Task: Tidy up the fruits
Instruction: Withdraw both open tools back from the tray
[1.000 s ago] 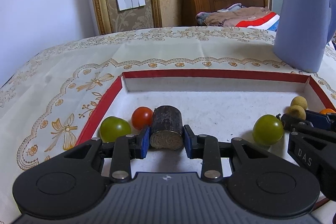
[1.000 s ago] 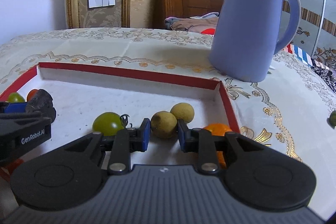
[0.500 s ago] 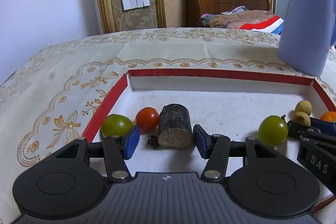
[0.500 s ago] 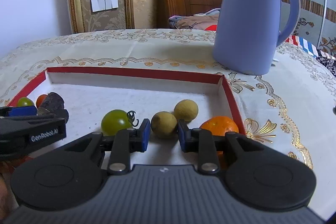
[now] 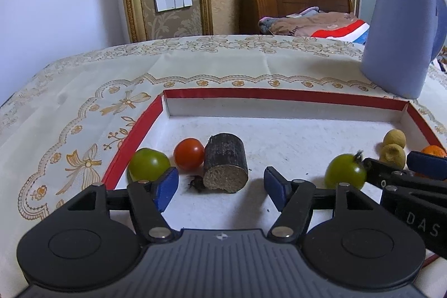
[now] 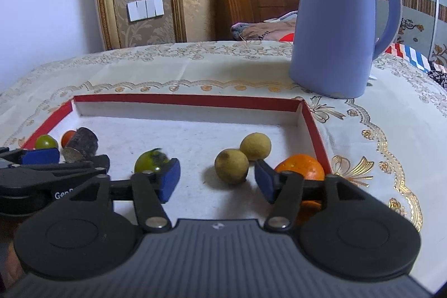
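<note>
A red-rimmed white tray (image 5: 279,96) holds the fruit. My left gripper (image 5: 220,187) is open and empty, just in front of a dark cut sugarcane piece (image 5: 225,166) lying on the tray. Left of it sit a red tomato (image 5: 188,157) and a green tomato (image 5: 148,167). Another green tomato (image 5: 346,175) lies to the right. My right gripper (image 6: 217,180) is open and empty, with a tan longan (image 6: 231,169) lying just beyond it. A second longan (image 6: 255,146) and an orange (image 6: 300,171) sit near the tray's right wall.
A tall blue kettle (image 6: 333,24) stands on the patterned tablecloth (image 5: 83,102) behind the tray's right corner. A small dark stem bit (image 5: 195,183) lies by the sugarcane. The two grippers sit side by side over the tray's front.
Both grippers opened and let go: the left released the sugarcane piece, the right released the longan. Both pulled back slightly, and the fruits rest on the tray. The middle green tomato rolled a little.
</note>
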